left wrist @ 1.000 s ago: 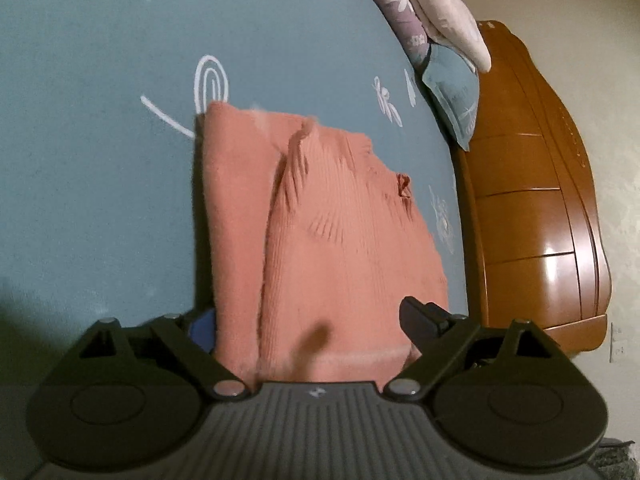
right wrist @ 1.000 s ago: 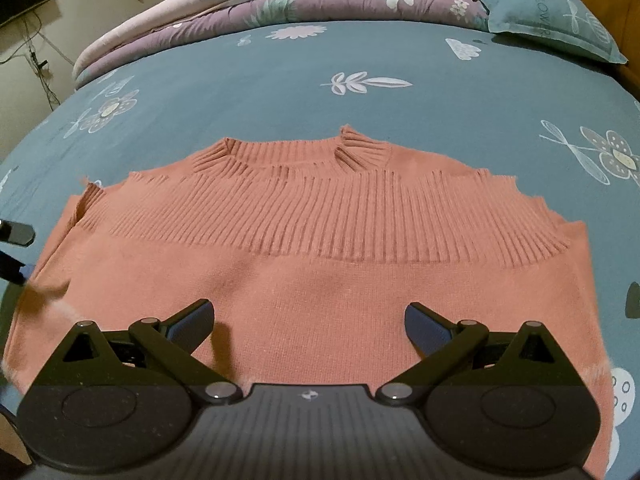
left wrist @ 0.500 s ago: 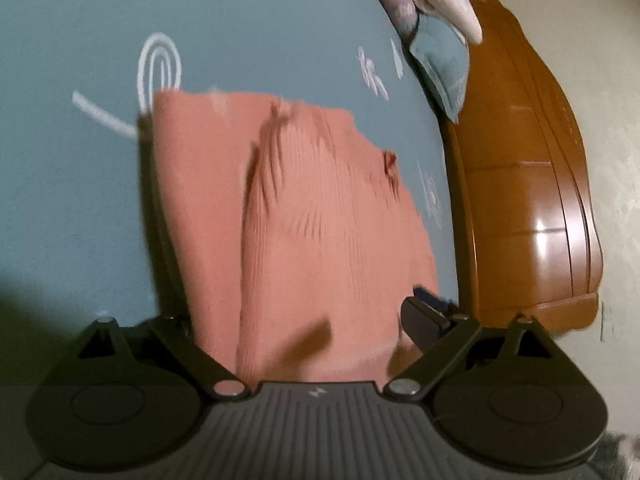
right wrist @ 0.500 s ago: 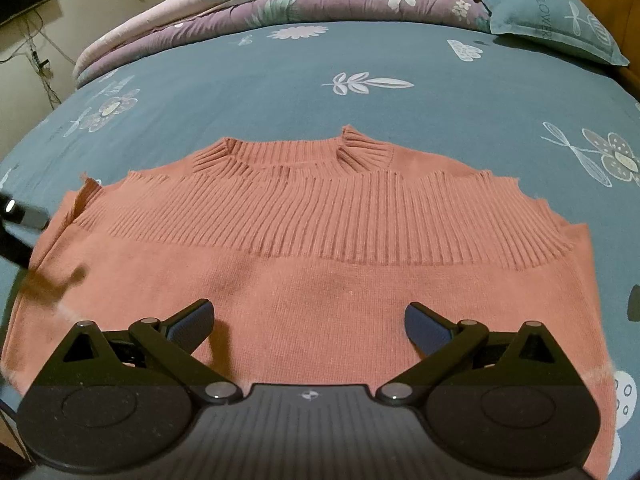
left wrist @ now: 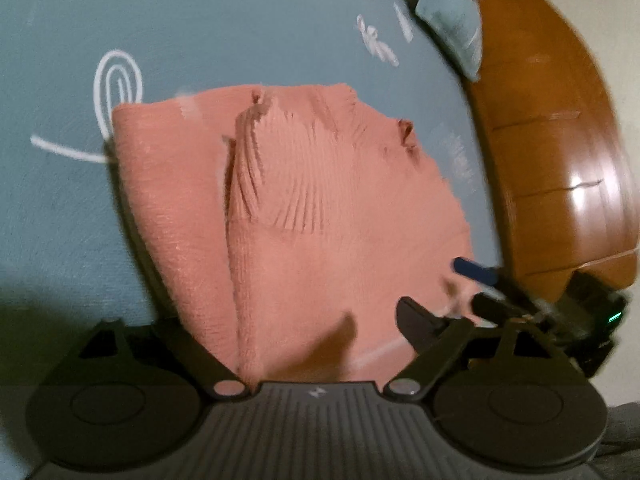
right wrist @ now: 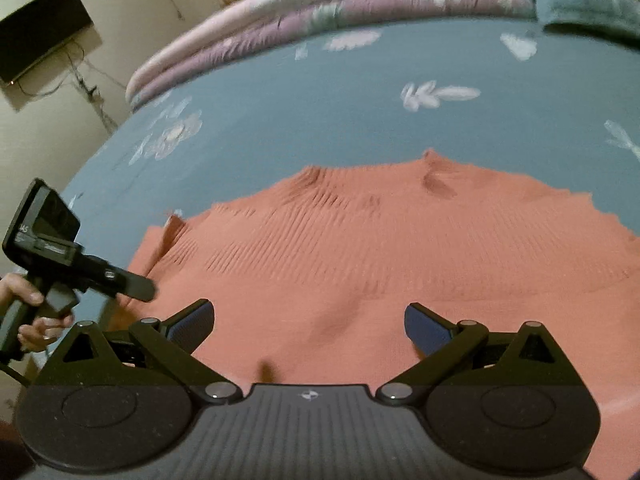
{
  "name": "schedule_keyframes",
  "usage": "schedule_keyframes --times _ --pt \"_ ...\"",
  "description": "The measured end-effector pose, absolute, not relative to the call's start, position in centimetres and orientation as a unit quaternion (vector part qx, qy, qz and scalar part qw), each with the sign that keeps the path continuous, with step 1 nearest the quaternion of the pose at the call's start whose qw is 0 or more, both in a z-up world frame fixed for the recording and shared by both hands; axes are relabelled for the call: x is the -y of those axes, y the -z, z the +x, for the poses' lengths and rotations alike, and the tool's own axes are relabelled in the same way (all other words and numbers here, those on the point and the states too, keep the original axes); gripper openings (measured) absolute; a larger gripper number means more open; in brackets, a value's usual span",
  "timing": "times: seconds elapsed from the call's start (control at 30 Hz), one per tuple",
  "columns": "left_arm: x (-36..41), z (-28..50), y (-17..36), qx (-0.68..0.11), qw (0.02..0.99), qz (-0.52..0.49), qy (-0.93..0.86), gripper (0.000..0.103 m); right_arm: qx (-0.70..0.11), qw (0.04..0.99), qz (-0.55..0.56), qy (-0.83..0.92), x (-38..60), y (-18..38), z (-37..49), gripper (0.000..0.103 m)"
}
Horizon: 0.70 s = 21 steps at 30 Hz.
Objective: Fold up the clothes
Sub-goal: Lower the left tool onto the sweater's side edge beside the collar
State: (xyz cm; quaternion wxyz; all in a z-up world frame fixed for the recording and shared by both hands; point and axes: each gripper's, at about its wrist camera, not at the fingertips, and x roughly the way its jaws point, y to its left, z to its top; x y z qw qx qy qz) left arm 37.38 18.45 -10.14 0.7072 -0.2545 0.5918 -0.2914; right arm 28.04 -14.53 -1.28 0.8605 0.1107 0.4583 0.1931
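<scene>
A salmon knit sweater lies flat on the blue bed sheet, one side folded over the body. My left gripper is low at the sweater's near edge and its jaws are closing. The cloth lies between the fingers and hides the left one, and no pad presses on it. In the right wrist view the sweater spreads wide, neckline away from me. My right gripper hovers open over its lower part with nothing between the fingers. The left gripper, held by a hand, reaches the sweater's left edge.
A brown wooden headboard stands past the bed's edge, with a teal pillow against it. Folded quilts lie along the far side of the bed. A dark screen hangs on the wall with cables below it.
The left view has rolled and shifted, and the right gripper's blue pad now shows at its right edge. The right gripper has risen, and the left gripper and its hand have come into its view.
</scene>
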Motion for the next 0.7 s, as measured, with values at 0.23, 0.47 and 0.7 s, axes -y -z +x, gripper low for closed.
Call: schedule_keyframes --times 0.23,0.47,0.7 --pt "-17.9 37.5 9.9 -0.59 0.717 -0.247 0.278 0.083 -0.484 0.845 0.084 -0.209 12.7 -0.7 28.0 0.103" --pt "-18.0 36.0 9.7 -0.589 0.717 -0.268 0.257 0.078 -0.491 0.831 0.069 -0.251 10.6 -1.5 28.1 0.103" --pt "-18.6 37.4 10.6 -0.575 0.715 -0.29 0.27 0.077 -0.486 0.828 0.065 -0.273 9.8 -2.0 27.4 0.103"
